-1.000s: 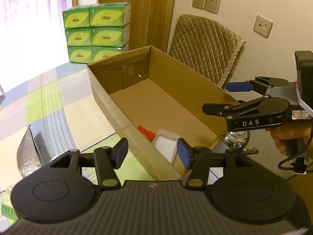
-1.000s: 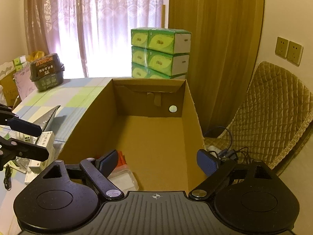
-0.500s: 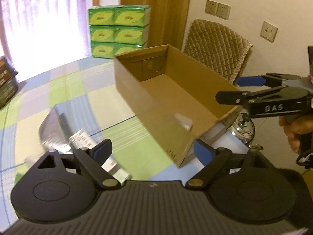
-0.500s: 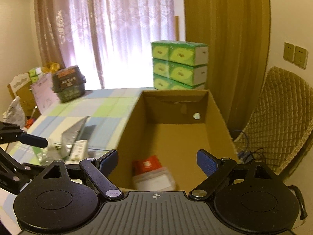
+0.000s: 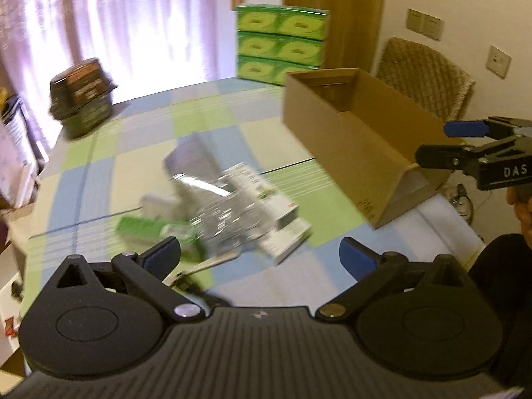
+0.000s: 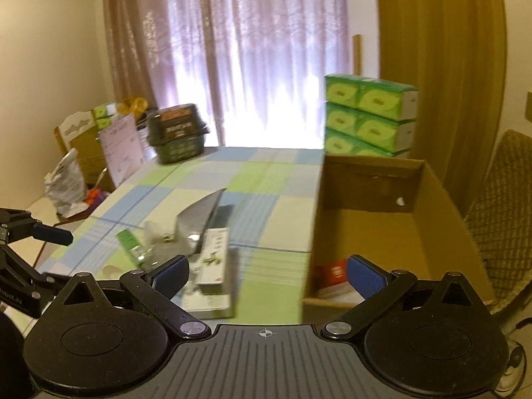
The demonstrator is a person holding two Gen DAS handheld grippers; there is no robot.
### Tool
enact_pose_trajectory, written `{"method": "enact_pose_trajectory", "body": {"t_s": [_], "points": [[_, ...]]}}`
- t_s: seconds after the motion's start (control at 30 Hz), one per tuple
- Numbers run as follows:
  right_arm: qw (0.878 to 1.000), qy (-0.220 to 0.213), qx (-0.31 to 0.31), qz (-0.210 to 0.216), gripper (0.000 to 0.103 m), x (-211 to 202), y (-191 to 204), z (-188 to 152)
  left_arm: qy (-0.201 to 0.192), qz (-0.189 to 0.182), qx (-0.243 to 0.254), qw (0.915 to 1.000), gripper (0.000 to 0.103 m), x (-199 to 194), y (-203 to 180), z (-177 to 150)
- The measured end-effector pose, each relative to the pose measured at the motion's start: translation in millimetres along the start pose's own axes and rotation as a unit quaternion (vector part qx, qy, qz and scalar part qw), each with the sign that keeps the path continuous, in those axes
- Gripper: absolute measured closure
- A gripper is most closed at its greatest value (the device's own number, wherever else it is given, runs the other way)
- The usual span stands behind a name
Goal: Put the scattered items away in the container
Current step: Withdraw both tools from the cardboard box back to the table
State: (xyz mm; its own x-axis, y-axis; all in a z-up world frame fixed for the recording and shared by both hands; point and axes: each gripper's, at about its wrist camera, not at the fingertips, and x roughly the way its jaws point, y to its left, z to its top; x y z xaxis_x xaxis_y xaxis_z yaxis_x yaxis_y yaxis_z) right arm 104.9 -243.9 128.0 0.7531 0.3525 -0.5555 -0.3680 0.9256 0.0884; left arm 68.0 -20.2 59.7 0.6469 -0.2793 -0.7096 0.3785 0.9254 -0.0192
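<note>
A brown cardboard box (image 5: 352, 139) stands open on the checked tablecloth, at the right of the left wrist view. Its inside (image 6: 375, 232) holds a red packet (image 6: 332, 271) and a white item near the front wall. A blurred heap lies left of it: a silver foil bag (image 5: 196, 166), white cartons (image 5: 266, 206) and a green box (image 5: 146, 229). My left gripper (image 5: 259, 254) is open and empty just short of the heap. My right gripper (image 6: 267, 271) is open and empty, between the white carton (image 6: 214, 259) and the box's front corner; it also shows as the right gripper (image 5: 449, 143) from the side.
A stack of green tissue boxes (image 5: 282, 43) stands behind the cardboard box. A dark tub (image 5: 81, 99) sits at the table's far left. A quilted chair (image 6: 498, 219) is right of the box. Bags and cartons (image 6: 86, 163) crowd the floor beyond the table's left edge.
Both grippers have pulled back from over the box and swung left toward the heap. The left jaws have opened wider. The box interior has slid to the right of both views.
</note>
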Motion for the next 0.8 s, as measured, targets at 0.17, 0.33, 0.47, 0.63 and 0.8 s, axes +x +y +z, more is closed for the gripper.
{"method": "enact_pose_trajectory", "body": {"t_s": [0.17, 0.33, 0.47, 0.63, 0.8], "points": [[1.0, 0.013, -0.01, 0.026, 0.0, 10.8, 26.8, -6.2, 0.01, 0.026, -0.022, 0.9994, 0.002, -13.0, 30.2, -18.9], [0.998, 0.03, -0.023, 0.044, 0.0, 23.7, 50.6, -14.5, 0.016, 0.035, -0.037, 0.9985, 0.002, -17.6, 50.9, -34.8], [0.997, 0.046, -0.036, 0.052, 0.0, 32.4, 64.9, -25.4, 0.021, 0.038, -0.038, 0.9983, 0.002, -16.5, 57.9, -42.3], [0.995, 0.065, -0.049, 0.053, 0.0, 42.0, 73.9, -38.7, 0.027, 0.034, -0.039, 0.9983, 0.002, -12.7, 64.0, -46.2], [0.994, 0.082, -0.047, 0.052, 0.0, 53.6, 72.9, -46.4, 0.043, 0.027, -0.041, 0.9979, 0.002, -0.2, 64.5, -46.8]]}}
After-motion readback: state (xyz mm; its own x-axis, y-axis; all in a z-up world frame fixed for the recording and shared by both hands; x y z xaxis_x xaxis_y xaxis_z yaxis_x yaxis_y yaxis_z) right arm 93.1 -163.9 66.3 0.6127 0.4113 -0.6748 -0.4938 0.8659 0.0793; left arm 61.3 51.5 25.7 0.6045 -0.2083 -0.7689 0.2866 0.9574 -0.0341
